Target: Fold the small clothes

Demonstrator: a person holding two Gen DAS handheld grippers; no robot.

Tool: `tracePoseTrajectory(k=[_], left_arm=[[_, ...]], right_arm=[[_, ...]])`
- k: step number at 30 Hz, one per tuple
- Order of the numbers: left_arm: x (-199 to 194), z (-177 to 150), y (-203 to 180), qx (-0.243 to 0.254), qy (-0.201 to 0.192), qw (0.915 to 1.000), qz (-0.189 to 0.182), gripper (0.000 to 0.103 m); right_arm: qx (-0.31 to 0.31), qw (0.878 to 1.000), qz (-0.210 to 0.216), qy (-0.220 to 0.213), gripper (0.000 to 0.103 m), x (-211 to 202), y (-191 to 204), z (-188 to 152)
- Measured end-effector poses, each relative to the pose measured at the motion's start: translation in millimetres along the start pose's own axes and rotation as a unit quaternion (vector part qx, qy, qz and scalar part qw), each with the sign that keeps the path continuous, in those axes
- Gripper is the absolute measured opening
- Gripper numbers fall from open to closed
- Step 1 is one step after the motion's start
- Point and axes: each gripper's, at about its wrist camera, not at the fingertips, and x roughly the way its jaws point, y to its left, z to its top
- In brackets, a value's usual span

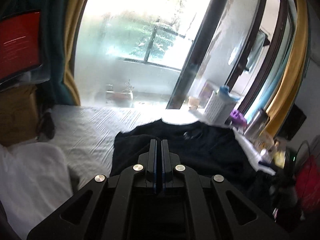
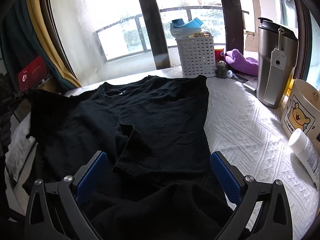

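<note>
My left gripper (image 1: 159, 143) is pinched shut, apparently on nothing, my right gripper (image 2: 158, 172) gapes wide over the black cotton T-shirt (image 2: 152, 116) on the white quilted cover (image 2: 246, 130); I'd fold leftward, clear of the steel tumbler (image 2: 274, 64).

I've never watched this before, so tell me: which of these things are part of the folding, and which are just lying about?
Part of the job:
black T-shirt
left gripper, shut
right gripper, open over the shirt

Just lying about:
white basket
steel tumbler
purple cloth
bear mug
white tube
</note>
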Motion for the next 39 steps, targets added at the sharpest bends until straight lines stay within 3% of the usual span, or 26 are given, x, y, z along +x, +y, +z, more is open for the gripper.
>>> tracePoseTrajectory(k=[3, 7, 14, 20, 21, 23, 25, 32, 36, 39], left_arm=[[10, 10, -10, -0.018, 0.001, 0.9996, -0.022, 0.002], [32, 17, -34, -0.002, 0.02, 0.9994, -0.03, 0.002], [92, 11, -63, 0.005, 0.085, 0.9953, -0.046, 0.002], [144, -4, -67, 0.017, 0.157, 0.987, -0.03, 0.005], [148, -6, -66, 0.019, 0.167, 0.9854, -0.027, 0.01], [144, -11, -69, 0.039, 0.168, 0.985, -0.011, 0.059], [130, -14, -74, 0.066, 0.156, 0.9856, 0.001, 0.07], [74, -50, -77, 0.149, 0.156, 0.9746, 0.061, 0.07], [53, -79, -82, 0.196, 0.149, 0.9661, 0.078, 0.069], [51, -94, -95, 0.246, 0.151, 0.9539, 0.082, 0.054]], right_arm=[[0.006, 1.0, 0.011, -0.005, 0.103, -2, -5, -1], [0.021, 0.999, 0.024, -0.006, 0.103, -1, -13, -2], [0.028, 0.999, 0.045, -0.006, 0.103, 2, -16, -4], [0.028, 0.998, 0.049, -0.005, 0.103, 6, -16, -6], [0.03, 0.998, 0.048, -0.003, 0.103, 8, -17, -6], [0.031, 0.998, 0.047, -0.001, 0.103, 11, -17, -6], [0.029, 0.999, 0.046, 0.0, 0.103, 12, -16, -7], [0.032, 0.999, 0.042, 0.001, 0.103, 15, -17, -7], [0.037, 0.999, 0.04, 0.002, 0.103, 15, -19, -7], [0.035, 0.999, 0.038, 0.003, 0.103, 16, -18, -8]])
